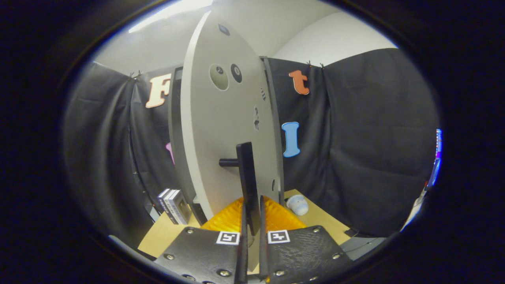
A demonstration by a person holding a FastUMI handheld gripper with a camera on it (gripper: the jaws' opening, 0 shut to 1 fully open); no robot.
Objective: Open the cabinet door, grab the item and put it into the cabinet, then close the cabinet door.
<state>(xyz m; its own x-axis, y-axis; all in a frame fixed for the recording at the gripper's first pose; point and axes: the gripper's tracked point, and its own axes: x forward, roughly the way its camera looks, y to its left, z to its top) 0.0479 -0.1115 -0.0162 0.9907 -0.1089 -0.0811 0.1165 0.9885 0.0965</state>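
Between claw (252, 221) fingers, door handle (247, 185)

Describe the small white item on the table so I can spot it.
Start at the grey cabinet door, whose black handle sits between the fingers. Right of the door's lower edge, on the wooden table, lies the white item: small, rounded, pale, unlike the upright books left.

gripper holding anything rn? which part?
The gripper is shut on the cabinet door handle, both fingers pinching the lower end of the black vertical bar, with the cabinet door swung edge-on.
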